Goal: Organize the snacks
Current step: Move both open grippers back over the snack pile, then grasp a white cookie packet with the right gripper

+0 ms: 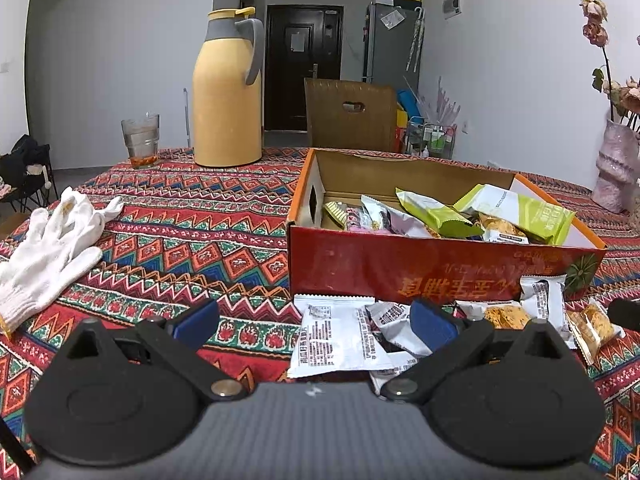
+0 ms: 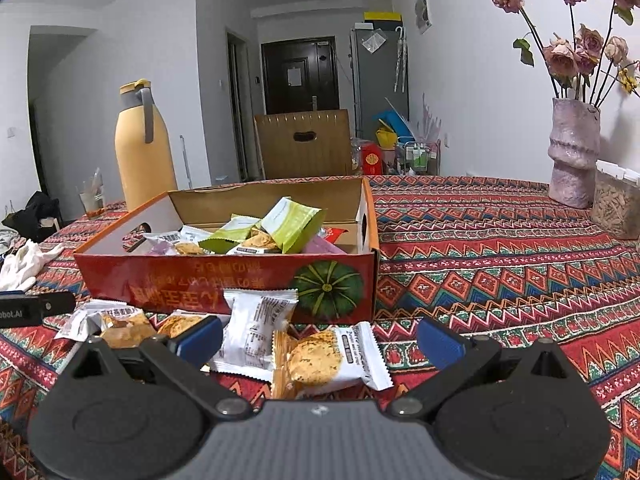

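Snack packets: some heaped inside the shallow red-and-orange cardboard box (image 2: 224,280) with a printed green pumpkin on its front wall, others loose on the patterned red zigzag tablecloth (image 2: 500,264) just in front of that wall.

Inside the box: two lime-green-and-white foil wrappers (image 2: 294,222) on top of the heap, tilted, with white, pink and clear cookie packets beneath.

In front of the box, seen from the right wrist: a clear-and-white packet holding a round golden cookie (image 2: 324,360), lying between the spread blue pads of the right gripper (image 2: 320,342); overlapped at its left edge by a white printed sachet (image 2: 256,332) leaning toward the box wall; further left, more crumpled white and golden packets (image 2: 120,322).

Left gripper (image 1: 316,322): fingers wide apart, nothing between them, hovering low in front of the box over a flat white sachet with black print (image 1: 332,340) and a pile of crumpled white wrappers (image 1: 394,322).

Left of the box: white knitted cotton gloves (image 1: 48,248) flat on the cloth. Behind and left of the box: tall yellow thermos jug with grey handle (image 1: 228,92), and beside it a clear drinking glass (image 1: 141,140) with reddish bits at the bottom.

Right of the box, well apart: pale pink textured vase with dried roses (image 2: 574,156), touching or nearly touching a clear lidded container of seeds (image 2: 618,204).
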Tool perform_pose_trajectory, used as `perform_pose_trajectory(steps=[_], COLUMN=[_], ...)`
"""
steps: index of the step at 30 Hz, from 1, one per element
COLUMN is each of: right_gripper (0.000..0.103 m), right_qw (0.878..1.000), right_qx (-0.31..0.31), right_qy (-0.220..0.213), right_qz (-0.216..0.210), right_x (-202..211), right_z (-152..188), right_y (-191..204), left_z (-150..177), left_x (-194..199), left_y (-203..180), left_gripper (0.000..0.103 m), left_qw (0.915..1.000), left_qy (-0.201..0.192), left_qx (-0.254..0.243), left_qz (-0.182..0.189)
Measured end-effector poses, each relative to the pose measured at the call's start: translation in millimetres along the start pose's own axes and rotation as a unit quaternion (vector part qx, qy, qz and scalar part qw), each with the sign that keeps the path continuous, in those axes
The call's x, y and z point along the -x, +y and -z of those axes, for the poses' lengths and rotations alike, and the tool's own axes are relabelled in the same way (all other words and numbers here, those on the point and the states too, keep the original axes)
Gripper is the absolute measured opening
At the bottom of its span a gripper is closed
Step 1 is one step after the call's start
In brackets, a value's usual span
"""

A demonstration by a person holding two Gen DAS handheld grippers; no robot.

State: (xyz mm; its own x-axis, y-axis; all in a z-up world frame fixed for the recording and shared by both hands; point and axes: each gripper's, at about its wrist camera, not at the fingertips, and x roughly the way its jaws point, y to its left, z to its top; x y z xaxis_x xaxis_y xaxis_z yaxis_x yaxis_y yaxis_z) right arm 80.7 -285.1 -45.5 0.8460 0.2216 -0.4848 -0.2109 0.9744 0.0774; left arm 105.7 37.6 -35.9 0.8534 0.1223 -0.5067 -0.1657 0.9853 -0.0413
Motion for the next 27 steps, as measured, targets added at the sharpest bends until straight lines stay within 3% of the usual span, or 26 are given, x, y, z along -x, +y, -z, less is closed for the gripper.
perform_pose_trajectory(steps=[15,20,21,24,27], right_gripper=[0.103,0.101,0.099,0.070,0.056], right_qw=[0.996,0.994,0.994,0.995,0.996], right_qx=[0.024,0.004,-0.002,0.000,0.008], right_qy=[0.078,0.108,0.109,0.100,0.092], right_qz=[0.025,0.019,0.015,0.003,0.004], right_x=[-39,-60,-62,-61,-58], right_z=[-1,-1,-1,0,2], right_y=[-3,-10,-12,-11,-8], left_z=[1,1,1,1,1], left_x=[-4,-6,-7,-8,-9], left_y=[6,6,6,6,6], left_gripper=[0.103,0.103,0.103,0.103,0.103], left_qw=[0.9997,0.9996,0.9996,0.9995,0.9995], left_qy=[0.013,0.018,0.019,0.023,0.024], left_qx=[0.018,0.020,0.020,0.020,0.020], left_qz=[0.005,0.004,0.004,0.004,0.004])
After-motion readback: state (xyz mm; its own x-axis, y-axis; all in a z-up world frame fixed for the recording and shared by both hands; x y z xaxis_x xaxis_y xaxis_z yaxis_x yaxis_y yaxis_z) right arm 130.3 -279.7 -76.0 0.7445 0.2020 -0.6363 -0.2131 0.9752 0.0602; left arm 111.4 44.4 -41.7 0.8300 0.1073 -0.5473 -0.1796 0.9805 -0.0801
